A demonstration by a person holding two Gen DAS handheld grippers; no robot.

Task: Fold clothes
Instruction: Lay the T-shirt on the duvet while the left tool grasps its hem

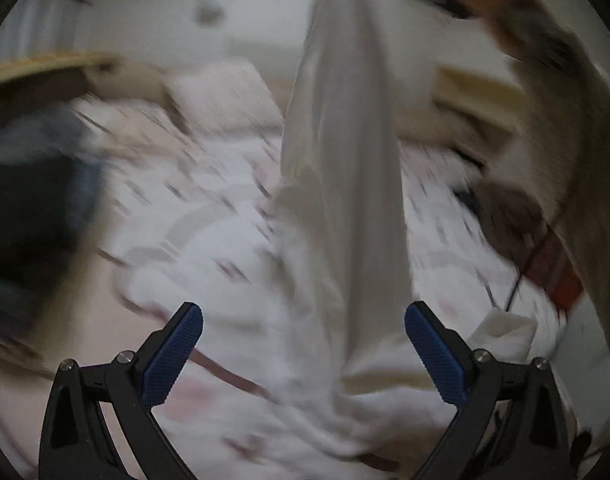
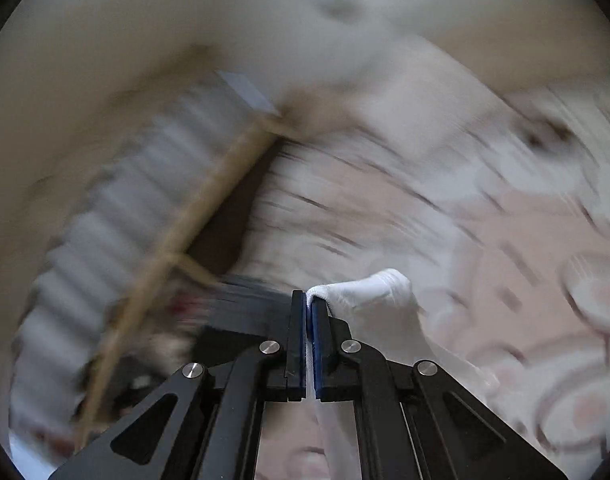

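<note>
A long white garment (image 1: 341, 184) hangs from the top of the left wrist view down onto the bed. In the picture its lower end falls between the fingers of my left gripper (image 1: 305, 340). That gripper is open, its blue pads (image 1: 173, 356) set wide apart and touching no cloth. In the right wrist view my right gripper (image 2: 309, 300) is shut on a fold of white cloth (image 2: 369, 296), which bulges out to the right of the jaws and trails down under them. Both views are blurred.
The bed has a white and pink patterned sheet (image 1: 193, 216) (image 2: 505, 248). Dark clothes (image 1: 33, 200) lie at the left. A pillow (image 1: 225, 96) and a wooden bed rail (image 2: 209, 200) sit beyond. A person's beige sleeve (image 1: 577, 184) fills the right edge, with a small white cloth (image 1: 505, 336) below it.
</note>
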